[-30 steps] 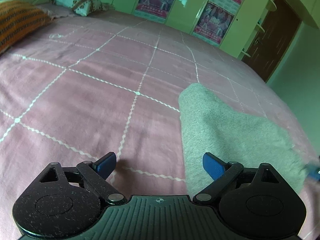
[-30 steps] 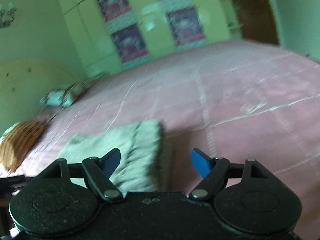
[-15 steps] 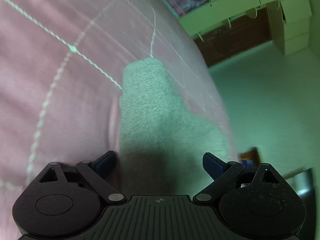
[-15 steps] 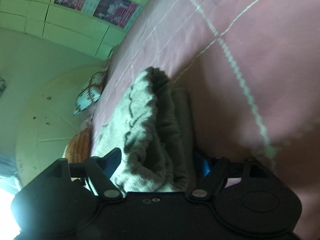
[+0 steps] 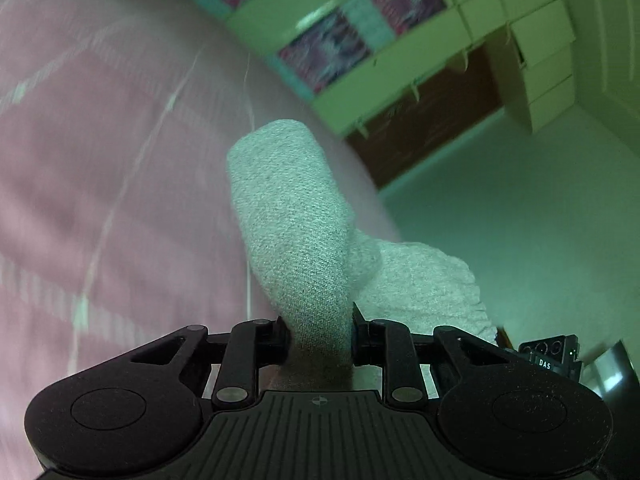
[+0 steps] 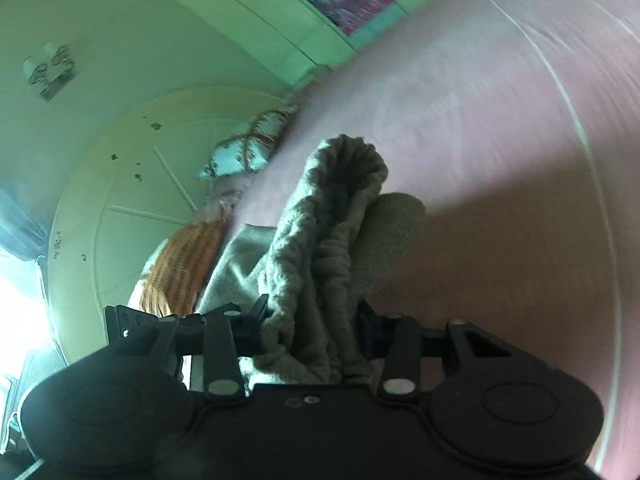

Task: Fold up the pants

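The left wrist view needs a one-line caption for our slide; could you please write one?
Left tool shut on a bunched fold of grey knit pants, lifted over the pink bedspread.

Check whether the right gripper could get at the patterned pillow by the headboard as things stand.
Probably not: the right gripper is closing on a bunched part of the grey pants, and the patterned pillow lies well beyond it up the bed.

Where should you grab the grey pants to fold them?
At the two ends. The left tool pinches the smooth leg end of the grey knit pants; the right tool, closing, holds the bunched waistband. Come in low over the pink bedspread.
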Motion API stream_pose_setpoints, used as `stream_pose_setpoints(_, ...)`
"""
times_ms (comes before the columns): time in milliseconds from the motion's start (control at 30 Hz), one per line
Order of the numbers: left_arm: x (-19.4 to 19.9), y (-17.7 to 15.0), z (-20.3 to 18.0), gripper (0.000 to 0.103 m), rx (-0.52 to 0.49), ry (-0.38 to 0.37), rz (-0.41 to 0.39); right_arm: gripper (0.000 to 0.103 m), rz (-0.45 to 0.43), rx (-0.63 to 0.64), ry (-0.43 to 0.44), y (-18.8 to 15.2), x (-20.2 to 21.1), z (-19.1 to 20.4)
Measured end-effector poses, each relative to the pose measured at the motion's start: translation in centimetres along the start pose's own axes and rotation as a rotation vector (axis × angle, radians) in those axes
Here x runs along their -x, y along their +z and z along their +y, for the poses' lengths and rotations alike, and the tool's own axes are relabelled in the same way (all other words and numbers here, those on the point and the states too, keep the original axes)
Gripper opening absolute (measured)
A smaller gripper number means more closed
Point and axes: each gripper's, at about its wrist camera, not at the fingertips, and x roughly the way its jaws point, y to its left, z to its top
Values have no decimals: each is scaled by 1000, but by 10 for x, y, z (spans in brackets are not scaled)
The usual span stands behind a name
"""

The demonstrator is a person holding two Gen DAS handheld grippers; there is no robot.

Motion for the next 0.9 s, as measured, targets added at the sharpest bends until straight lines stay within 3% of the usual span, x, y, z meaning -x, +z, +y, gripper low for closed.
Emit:
stream_pose_setpoints(33, -5, 14, -1, 26, -12, 15, -28, 33, -5, 0, 1, 18, -9, 0)
stream_pose_setpoints(67, -11, 26, 2, 40, -35, 45, -50, 39, -12, -23, -19, 37, -19, -4)
stream_pose_setpoints(100, -18, 35, 6, 58, -65, 112, -61, 56, -23, -34, -51, 51, -28, -12)
stream_pose_setpoints(133, -24, 40, 12, 98, -90, 261, -84, 72, -46, -32, -108, 60, -37, -22)
stream_pose_setpoints(167, -25, 38, 15, 102, -101, 431, -114, 93, -83, -51, -242, 64, -44, -36)
stream_pose_setpoints(200, -26, 36, 17, 102, -105, 489, -104, 71, -96, -90, -414, 64, -49, -47)
stream_pose_setpoints(233, -22, 30, 17, 102, -117, 476, -100, 52, -81, -92, -447, 62, -52, -51)
stream_pose_setpoints(267, -18, 23, 12, 103, -143, 455, -118, 39, -80, -83, -395, 57, -53, -50)
stream_pose_setpoints(400, -29, -1, 0, 103, -264, 476, -69, 60, -121, 44, -341, 39, -63, -31)
stream_pose_setpoints(467, -43, -12, 4, 103, -325, 563, 28, 61, -91, 55, -349, 36, -81, -35)
stream_pose_setpoints(500, -55, -16, 13, 103, -354, 624, 82, 62, -47, 53, -417, 35, -95, -43)
stream_pose_setpoints(533, -51, -22, 17, 103, -352, 602, 50, 67, 20, 24, -462, 34, -107, -54)
stream_pose_setpoints(567, -44, -21, 17, 103, -329, 587, 32, 70, 46, -17, -443, 30, -110, -63)
stream_pose_setpoints(700, -2, -32, 3, 103, -313, 597, -68, 63, -48, 13, -408, 25, -78, -45)
stream_pose_setpoints(833, 45, -65, -8, 103, -309, 622, -142, 63, -148, 83, -387, -2, -28, -31)
stream_pose_setpoints(900, 63, -82, -15, 103, -302, 641, -140, 70, -170, 138, -416, -17, -9, -19)
